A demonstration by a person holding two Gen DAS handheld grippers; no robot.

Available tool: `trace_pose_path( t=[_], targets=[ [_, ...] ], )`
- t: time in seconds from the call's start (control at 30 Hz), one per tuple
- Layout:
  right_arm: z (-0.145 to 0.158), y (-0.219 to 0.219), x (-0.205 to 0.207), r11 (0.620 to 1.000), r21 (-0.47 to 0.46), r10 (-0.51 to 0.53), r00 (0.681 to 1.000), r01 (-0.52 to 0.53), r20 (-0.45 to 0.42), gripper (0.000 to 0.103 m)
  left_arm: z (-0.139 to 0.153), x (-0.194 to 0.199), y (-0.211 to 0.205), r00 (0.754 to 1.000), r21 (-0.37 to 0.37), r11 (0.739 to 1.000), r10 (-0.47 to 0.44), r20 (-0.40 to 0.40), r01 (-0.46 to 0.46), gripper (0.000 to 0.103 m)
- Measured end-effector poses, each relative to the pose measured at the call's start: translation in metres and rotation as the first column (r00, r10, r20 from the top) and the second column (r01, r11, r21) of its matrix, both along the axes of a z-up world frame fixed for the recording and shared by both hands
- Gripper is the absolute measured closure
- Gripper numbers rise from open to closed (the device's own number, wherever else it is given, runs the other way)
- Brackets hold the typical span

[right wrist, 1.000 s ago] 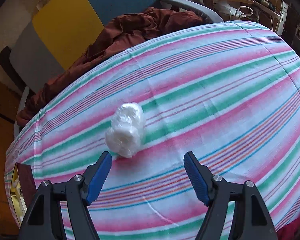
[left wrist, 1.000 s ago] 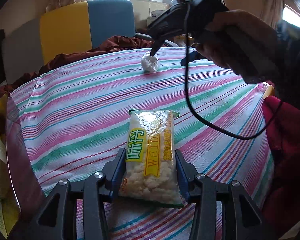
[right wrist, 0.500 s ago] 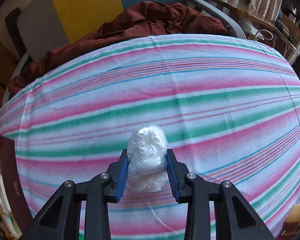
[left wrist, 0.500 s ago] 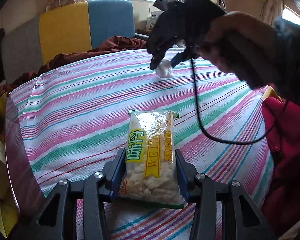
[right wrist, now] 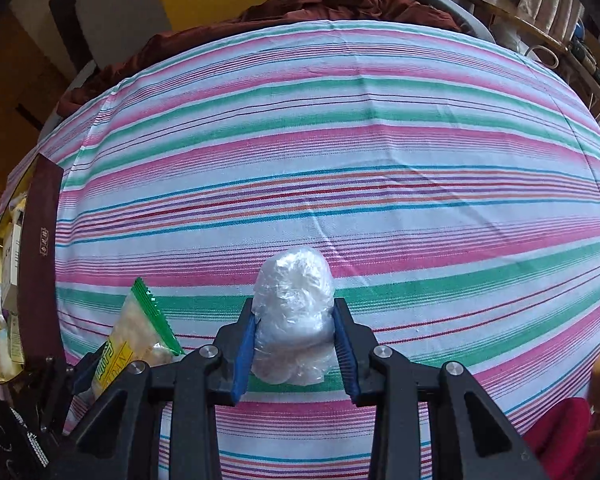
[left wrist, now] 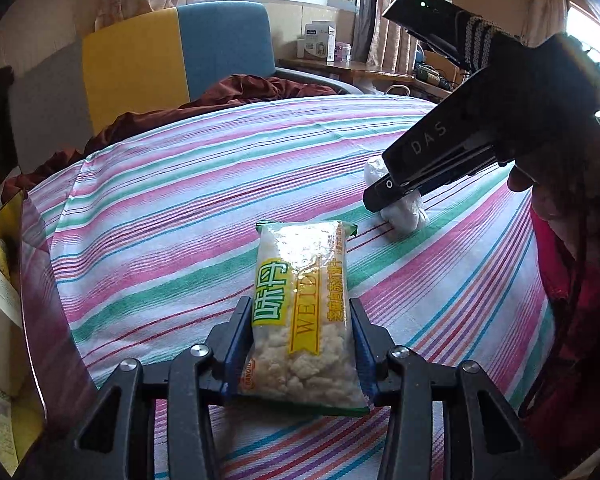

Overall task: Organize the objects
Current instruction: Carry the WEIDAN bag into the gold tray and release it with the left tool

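Note:
A clear snack packet (left wrist: 304,264) with a yellow-green label and pale puffed pieces sticks forward from my left gripper (left wrist: 300,308), which is shut on its lower half just above the striped tablecloth (left wrist: 180,200). To the right, my right gripper (left wrist: 376,200) points steeply down, shut on a white plastic-wrapped ball (left wrist: 406,212) at the cloth. The right wrist view shows that ball (right wrist: 294,280) pinched between the blue pads of the right gripper (right wrist: 294,308). The snack packet (right wrist: 134,332) and left gripper (right wrist: 80,368) sit at its lower left.
An open box (left wrist: 4,320) with a maroon wall and yellow lining stands at the table's left edge, with cartons inside. A yellow and blue chair (left wrist: 172,48) and a maroon cloth (left wrist: 236,92) lie beyond the far edge. A red garment (left wrist: 572,320) is at the right.
The right gripper closed on the wrapped ball at the far side and brought it nearer and to the right, close to the snack packet. The left gripper stayed put, still gripping the packet.

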State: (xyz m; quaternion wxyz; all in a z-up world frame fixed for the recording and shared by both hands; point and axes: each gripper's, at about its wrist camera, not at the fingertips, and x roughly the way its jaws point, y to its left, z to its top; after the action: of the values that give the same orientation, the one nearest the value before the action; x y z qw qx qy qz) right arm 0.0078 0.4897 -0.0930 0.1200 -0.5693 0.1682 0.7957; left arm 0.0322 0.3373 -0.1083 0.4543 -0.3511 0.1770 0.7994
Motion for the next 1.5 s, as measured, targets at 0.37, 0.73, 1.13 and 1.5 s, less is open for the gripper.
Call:
trace_pose_path(
  t=[0.37,0.73,1.13,1.5],
  targets=[
    [0.001,-0.004,-0.001,0.998,0.056,0.028,1.000,-0.028,0.001,0.068,0.042,0.008,-0.026,0.999,0.043,0.998,0.036,0.007,-0.036,0.059],
    [-0.003,-0.011,-0.011,0.997,0.072,0.035,0.999,-0.036,0.005,0.068,0.097,-0.086,-0.155,0.883,0.089,0.883,0.447,0.145,-0.461,0.059],
    [-0.003,-0.013,-0.014,0.995,0.089,0.042,0.999,-0.043,0.010,0.067,0.061,-0.163,-0.230,0.674,0.012,0.712,0.659,0.334,-0.702,0.059],
    [-0.005,-0.015,-0.015,0.995,0.091,0.045,0.999,-0.047,0.016,0.067,0.037,-0.201,-0.218,0.618,-0.110,0.661,0.738,0.271,-0.742,0.058]
  ],
)
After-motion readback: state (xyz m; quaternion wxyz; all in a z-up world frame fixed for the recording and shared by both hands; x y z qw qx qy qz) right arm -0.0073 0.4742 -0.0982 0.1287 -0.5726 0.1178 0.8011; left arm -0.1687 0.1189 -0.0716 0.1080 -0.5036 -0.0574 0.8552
